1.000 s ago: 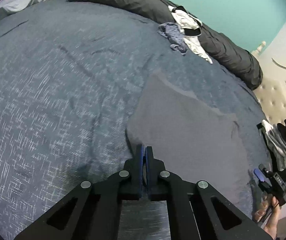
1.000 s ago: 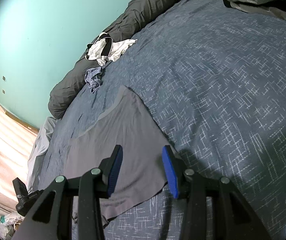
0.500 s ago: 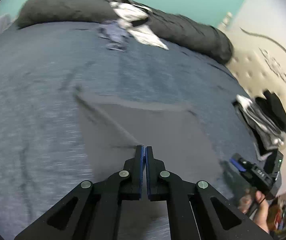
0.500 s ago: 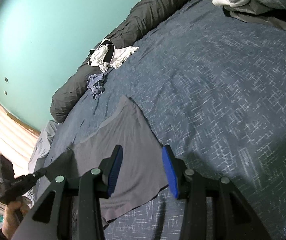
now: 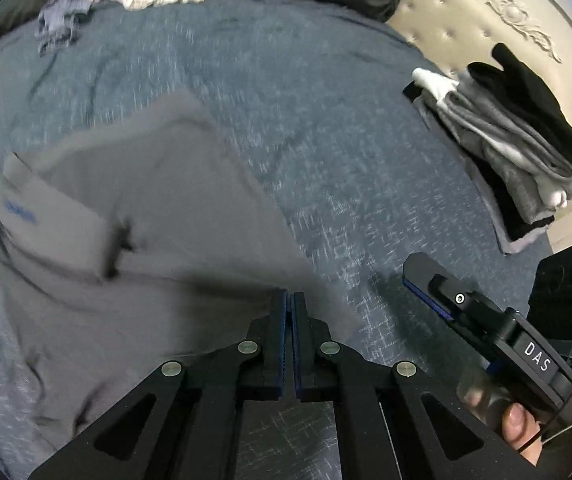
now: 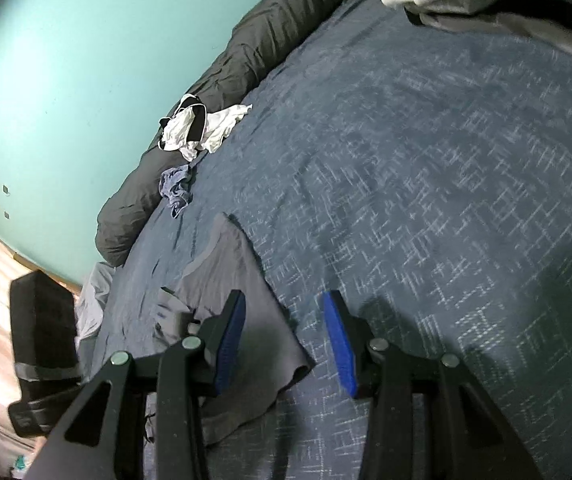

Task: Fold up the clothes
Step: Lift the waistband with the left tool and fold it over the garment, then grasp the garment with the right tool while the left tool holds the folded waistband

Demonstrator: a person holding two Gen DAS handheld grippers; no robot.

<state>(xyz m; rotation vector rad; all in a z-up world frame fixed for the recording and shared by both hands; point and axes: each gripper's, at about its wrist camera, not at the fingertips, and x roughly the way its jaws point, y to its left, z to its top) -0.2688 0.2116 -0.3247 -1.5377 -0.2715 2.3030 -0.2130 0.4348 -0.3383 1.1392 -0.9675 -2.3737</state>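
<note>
A grey garment (image 5: 165, 200) lies on the blue bedspread (image 5: 326, 120), one side turned over so that its waistband with a blue logo (image 5: 17, 212) faces up. My left gripper (image 5: 290, 300) is shut on the garment's near edge, with the cloth drawn up to its tips. My right gripper (image 6: 281, 312) is open and hovers over the garment's (image 6: 237, 264) near right corner, nothing between its blue pads. In the left wrist view the right gripper (image 5: 422, 280) shows side-on, held by a hand (image 5: 514, 420). The left gripper's black housing (image 6: 41, 340) stands at the right wrist view's left edge.
A stack of folded grey, white and black clothes (image 5: 518, 152) lies by the cream headboard (image 5: 466, 12). A white-and-black garment (image 6: 197, 128) and a small blue-grey one (image 6: 175, 188) rest near a long dark pillow (image 6: 245, 52) under the teal wall.
My left gripper has swept across the bed with the garment's edge, folding one side over; the waistband logo has come into view. The right gripper has shifted only slightly and stays open.
</note>
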